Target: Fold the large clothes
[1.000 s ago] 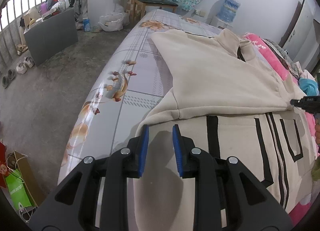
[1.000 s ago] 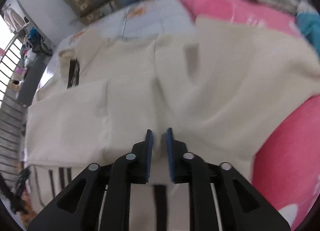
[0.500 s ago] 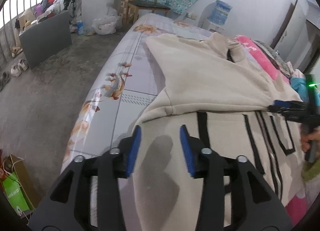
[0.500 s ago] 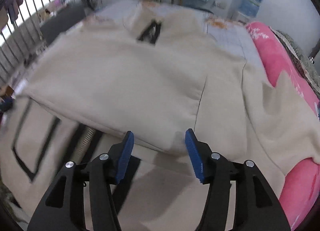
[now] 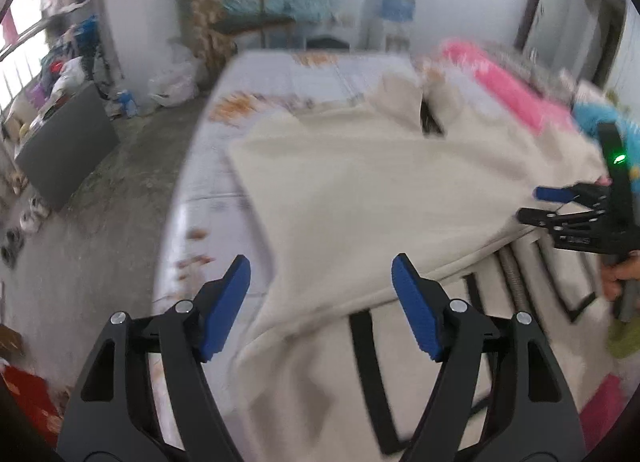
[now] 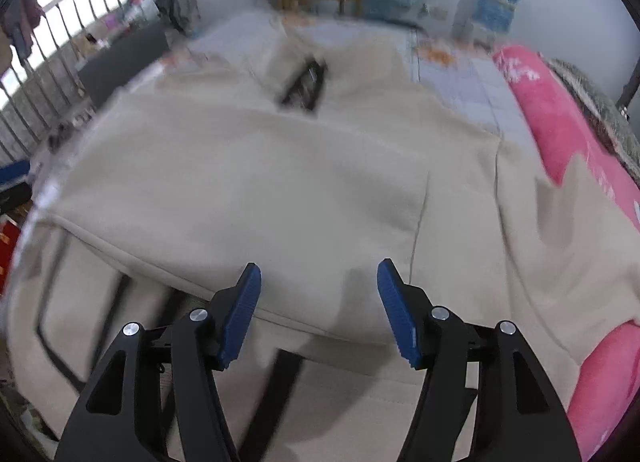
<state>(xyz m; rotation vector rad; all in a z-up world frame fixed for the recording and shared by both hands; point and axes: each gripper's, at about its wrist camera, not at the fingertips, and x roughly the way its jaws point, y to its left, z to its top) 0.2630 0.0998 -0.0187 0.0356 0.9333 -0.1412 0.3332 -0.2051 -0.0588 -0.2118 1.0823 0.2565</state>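
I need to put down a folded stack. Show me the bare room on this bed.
Free: the floral sheet at the far end, between the cream jacket and the wooden chair, and a narrow strip along the bed's floor-side edge. Crowded: the jacket fills the middle, and the pink blanket lines the wall side.

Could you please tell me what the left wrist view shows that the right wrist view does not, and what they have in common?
Only the left wrist view shows the left gripper, its jaws opening over the bed edge, the right gripper seen from the side, and the concrete floor.

Only the right wrist view shows the right gripper from behind, its jaws opening with nothing between them, and the window railing.

Both share the cream jacket folded on the bed, the pink blanket and the wooden chair.
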